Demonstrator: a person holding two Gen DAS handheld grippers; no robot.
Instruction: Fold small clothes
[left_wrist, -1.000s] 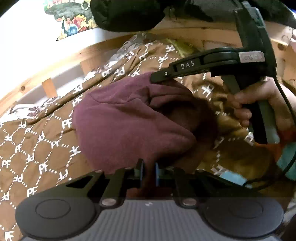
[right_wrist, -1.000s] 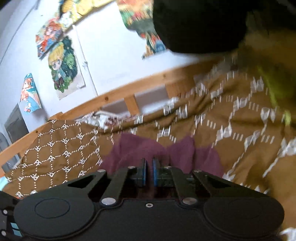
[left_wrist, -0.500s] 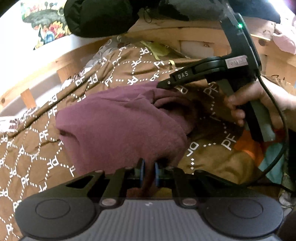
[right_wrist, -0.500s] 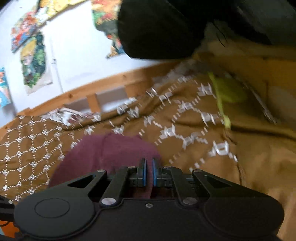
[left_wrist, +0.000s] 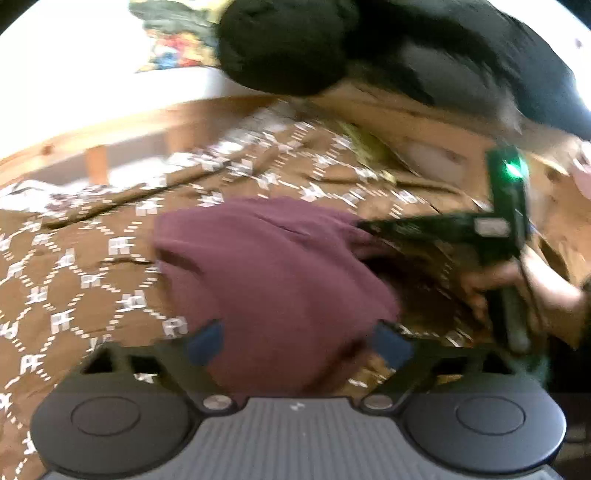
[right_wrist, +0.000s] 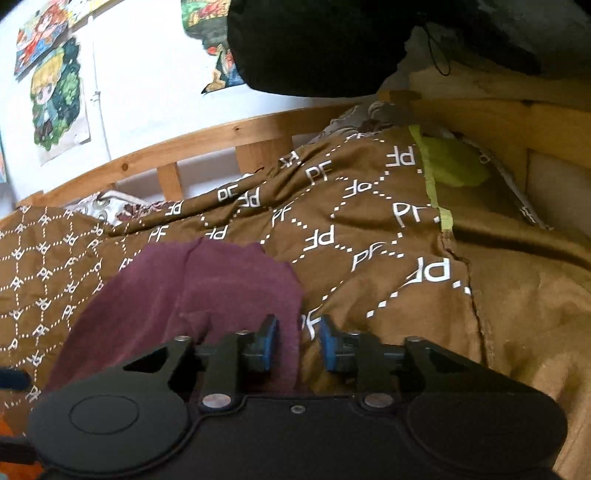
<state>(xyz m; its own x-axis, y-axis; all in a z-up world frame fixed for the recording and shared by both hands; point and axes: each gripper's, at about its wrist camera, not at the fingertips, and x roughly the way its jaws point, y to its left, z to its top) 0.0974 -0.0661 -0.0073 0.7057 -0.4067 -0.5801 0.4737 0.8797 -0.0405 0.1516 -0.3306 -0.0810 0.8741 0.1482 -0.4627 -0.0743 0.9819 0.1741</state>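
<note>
A maroon garment (left_wrist: 277, 273) lies folded in a heap on the brown bedspread (left_wrist: 74, 266). My left gripper (left_wrist: 299, 345) hangs over its near edge. Its jaws are opening wide, with the cloth below and between the blue pads (left_wrist: 207, 343), which do not press on it. The picture in the left wrist view is blurred. In the right wrist view the same garment (right_wrist: 207, 288) lies left of centre. My right gripper (right_wrist: 298, 343) is opening over the garment's right edge, and its pads are clear of the cloth. A hand (left_wrist: 491, 284) holds that gripper at the garment's right side.
The bedspread (right_wrist: 369, 229) has a white PF pattern and is rumpled. A wooden bed rail (right_wrist: 221, 136) runs along the far side, and a yellow-green cloth (right_wrist: 454, 166) lies at the back right. A black bundle (right_wrist: 314, 40) hangs overhead. Posters (right_wrist: 55, 96) hang on the white wall.
Both grippers were shut on the maroon garment and now stand open. The garment has been let go and has settled on the bedspread. The left wrist view has shifted and blurred.
</note>
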